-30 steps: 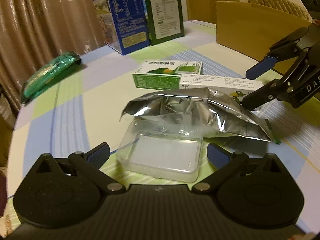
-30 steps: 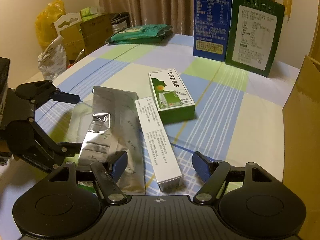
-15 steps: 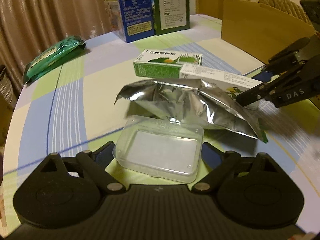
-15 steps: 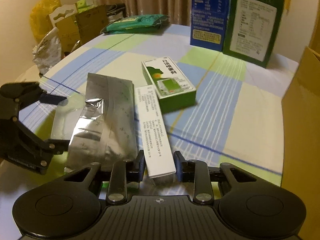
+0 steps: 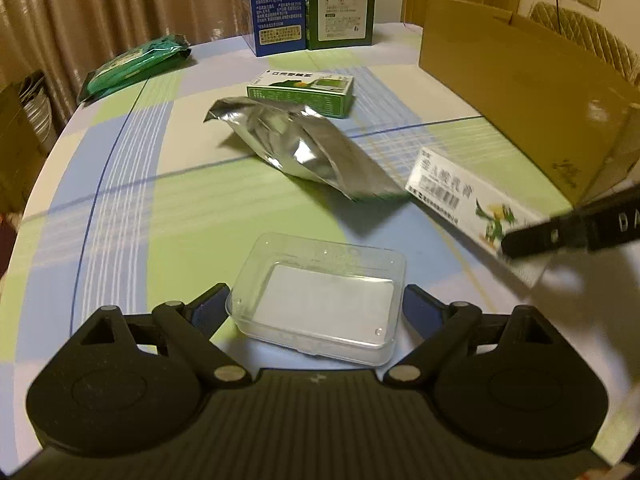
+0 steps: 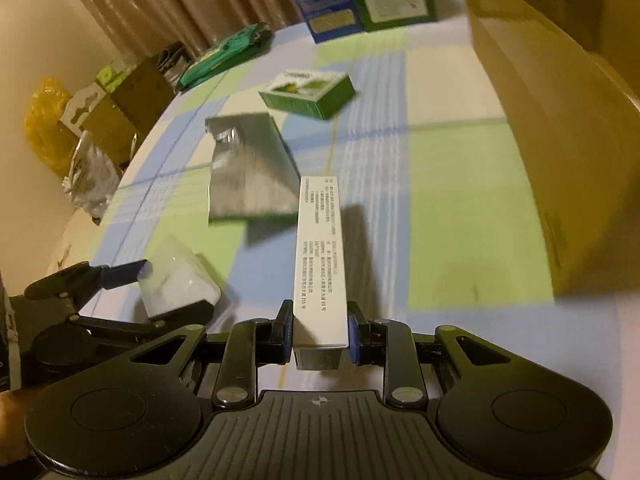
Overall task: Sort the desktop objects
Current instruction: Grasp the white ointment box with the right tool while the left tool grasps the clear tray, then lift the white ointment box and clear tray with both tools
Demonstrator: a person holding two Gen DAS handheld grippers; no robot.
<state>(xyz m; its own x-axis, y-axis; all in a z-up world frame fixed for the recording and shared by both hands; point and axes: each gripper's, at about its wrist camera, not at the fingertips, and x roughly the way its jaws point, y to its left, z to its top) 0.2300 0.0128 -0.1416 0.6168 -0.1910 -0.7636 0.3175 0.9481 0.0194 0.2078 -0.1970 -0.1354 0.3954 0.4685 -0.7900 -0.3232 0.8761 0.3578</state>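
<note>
Now our left gripper point(image 5: 316, 306) clamps a clear, glossy plastic case point(image 5: 320, 300); our right gripper point(image 6: 319, 330) pinches a long white carton point(image 6: 319, 256) near its end.

I see open tablecloth point(image 6: 460, 208) between the silver pouch point(image 5: 304, 148) and the cardboard box point(image 5: 532, 88), whose tall wall blocks my right. Far ahead the green carton point(image 5: 304, 90) sits mid-table, and the two upright boxes point(image 5: 310, 4) close off the far edge
</note>
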